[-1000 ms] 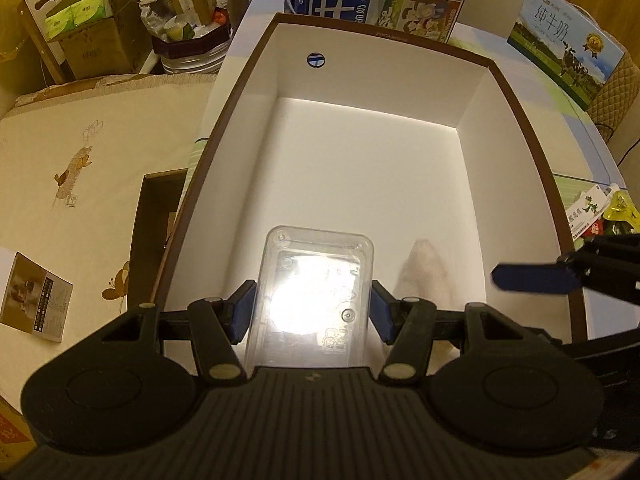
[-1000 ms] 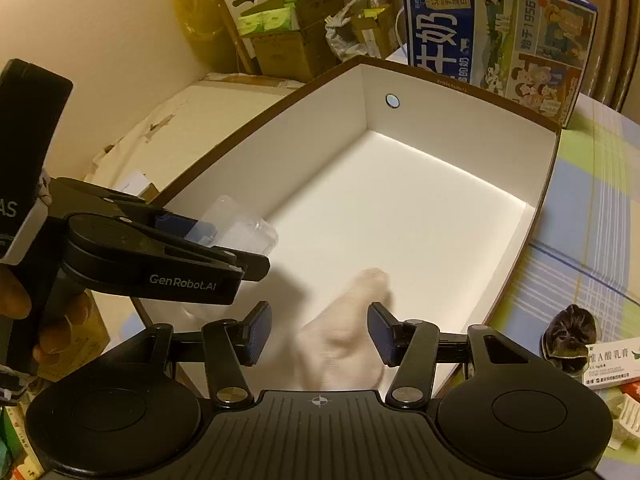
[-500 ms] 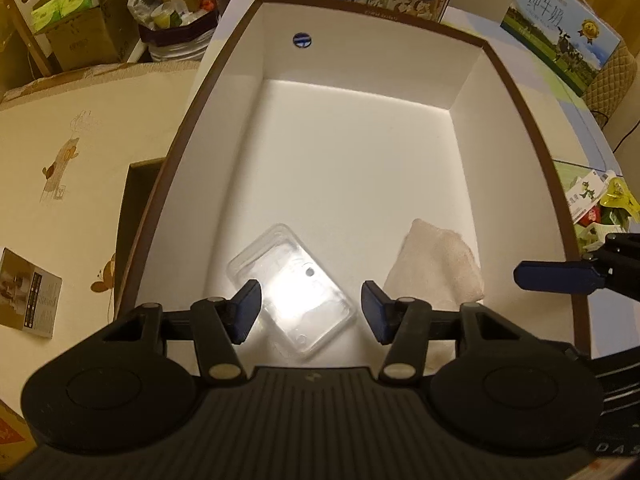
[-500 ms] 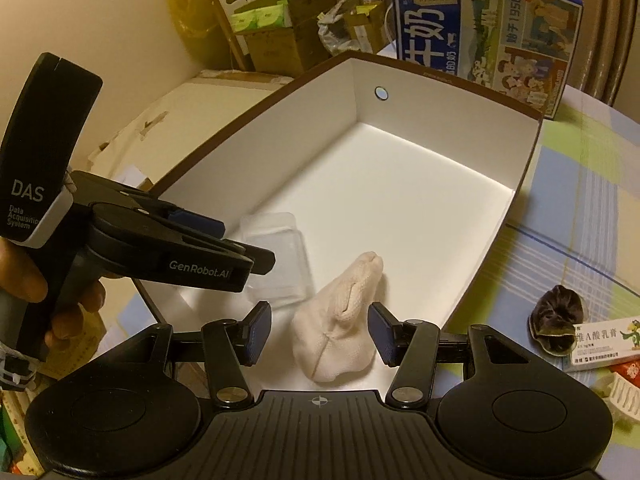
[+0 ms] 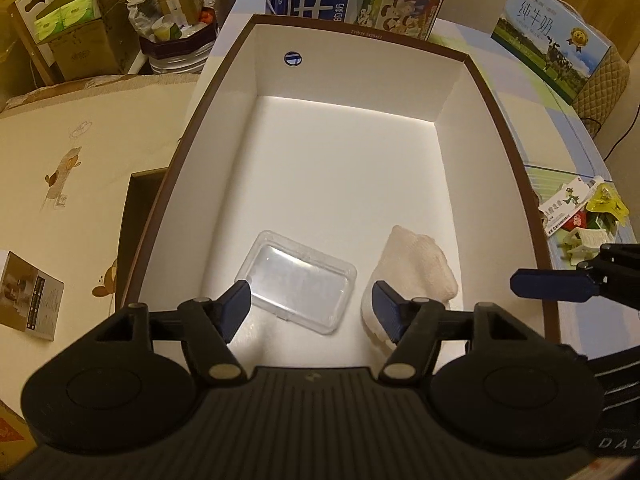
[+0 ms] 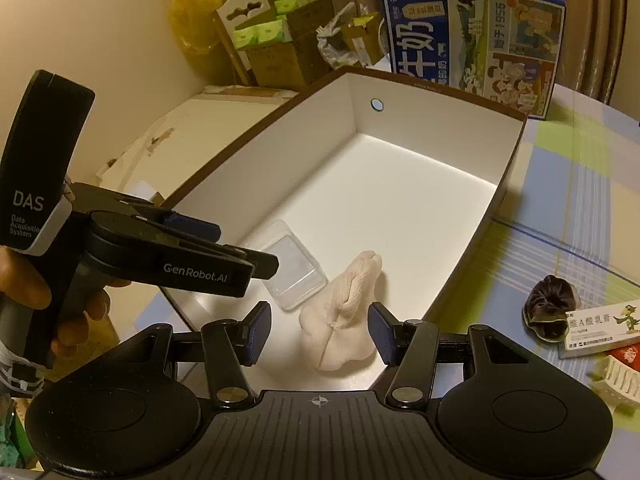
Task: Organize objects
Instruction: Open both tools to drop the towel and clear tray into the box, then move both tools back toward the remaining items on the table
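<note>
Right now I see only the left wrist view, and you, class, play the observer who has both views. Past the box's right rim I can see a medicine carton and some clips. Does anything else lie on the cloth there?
Observer: Yes. The right wrist view shows a dark scrunchie on the checked tablecloth, just left of the medicine carton.
Operator: A blue finger pokes in from my right. Is it holding the sock?
Observer: No. The right hand-held gripper is open. Its two pads stand on either side of the sock, with a gap showing on each side.
</note>
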{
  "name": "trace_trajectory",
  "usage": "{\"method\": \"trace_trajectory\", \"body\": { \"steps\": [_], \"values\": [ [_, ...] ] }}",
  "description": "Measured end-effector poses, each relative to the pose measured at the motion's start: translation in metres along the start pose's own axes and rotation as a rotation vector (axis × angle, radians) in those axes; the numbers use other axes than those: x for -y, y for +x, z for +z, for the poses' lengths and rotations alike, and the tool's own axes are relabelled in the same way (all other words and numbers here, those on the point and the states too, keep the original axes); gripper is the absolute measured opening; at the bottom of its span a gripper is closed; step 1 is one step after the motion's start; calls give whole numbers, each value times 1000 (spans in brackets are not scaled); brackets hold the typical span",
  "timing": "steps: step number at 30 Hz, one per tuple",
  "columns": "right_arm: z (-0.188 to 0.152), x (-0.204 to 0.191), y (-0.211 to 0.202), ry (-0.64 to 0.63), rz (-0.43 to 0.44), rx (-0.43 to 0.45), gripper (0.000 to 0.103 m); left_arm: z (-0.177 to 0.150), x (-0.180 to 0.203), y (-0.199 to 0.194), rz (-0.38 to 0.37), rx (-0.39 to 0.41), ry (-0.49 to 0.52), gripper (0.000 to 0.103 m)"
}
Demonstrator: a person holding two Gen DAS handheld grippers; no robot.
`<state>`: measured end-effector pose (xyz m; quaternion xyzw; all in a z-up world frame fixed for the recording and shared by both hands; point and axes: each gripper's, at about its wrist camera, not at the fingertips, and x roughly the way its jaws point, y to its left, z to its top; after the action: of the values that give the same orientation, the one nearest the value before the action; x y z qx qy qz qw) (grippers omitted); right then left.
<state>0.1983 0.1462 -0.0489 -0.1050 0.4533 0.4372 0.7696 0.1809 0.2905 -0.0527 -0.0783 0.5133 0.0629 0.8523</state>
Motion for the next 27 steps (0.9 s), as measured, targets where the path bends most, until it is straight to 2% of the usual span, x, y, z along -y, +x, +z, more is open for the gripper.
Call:
{"method": "trace_trajectory", "body": {
  "steps": [15,21,27],
  "values": [
    [-20,32,-47,3,58,44,51,-13,37,-38,55,55,-46,67],
    [-38,65,-73,33,56,40,51,-19,69,-55,51,83,-49,67],
    [-64,112,-105,115,20,41,51,-23,117,-64,12,101,-26,68]
  ]
}}
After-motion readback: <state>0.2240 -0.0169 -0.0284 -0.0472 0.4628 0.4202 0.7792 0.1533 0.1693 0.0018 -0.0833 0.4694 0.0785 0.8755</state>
